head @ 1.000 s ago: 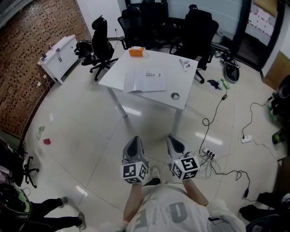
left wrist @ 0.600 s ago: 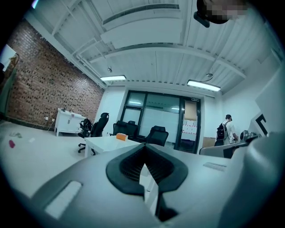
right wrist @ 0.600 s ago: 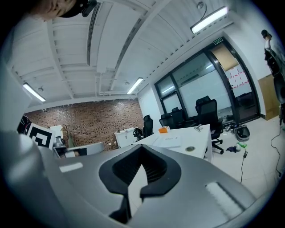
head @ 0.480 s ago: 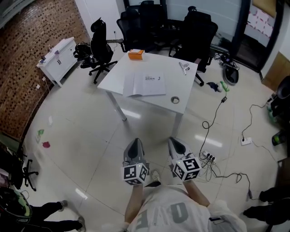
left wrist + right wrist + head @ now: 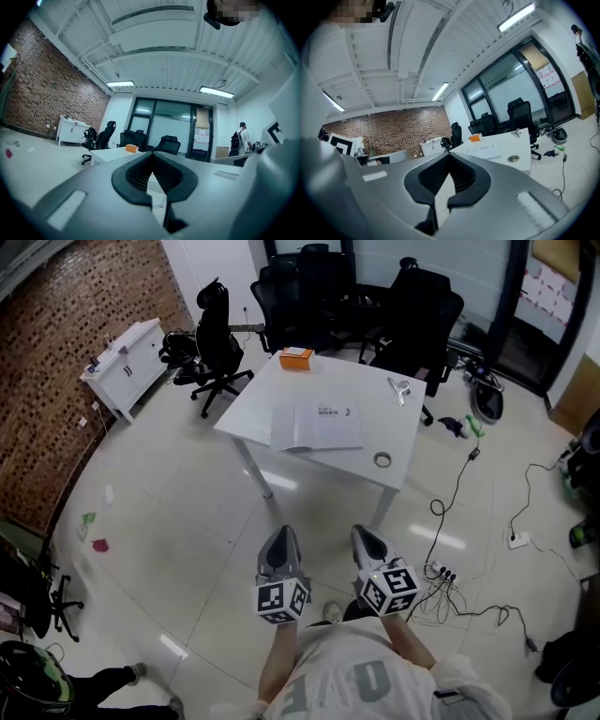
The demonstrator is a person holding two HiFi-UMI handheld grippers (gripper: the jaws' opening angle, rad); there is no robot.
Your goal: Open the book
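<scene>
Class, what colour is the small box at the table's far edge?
The box is orange; head view shows it best.

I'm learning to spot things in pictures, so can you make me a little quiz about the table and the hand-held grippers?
1. Pick one: what colour is the small box lying beyond the book on the table?
A) green
B) orange
C) blue

2. Fill the gap: the jaws of the left hand-held gripper and the right hand-held gripper are both ____ (open or shut).

3. True or false: the left hand-held gripper is touching the book.

Key
1. B
2. shut, with nothing between them
3. False: both hand-held grippers are over the floor, well short of the table.
</scene>
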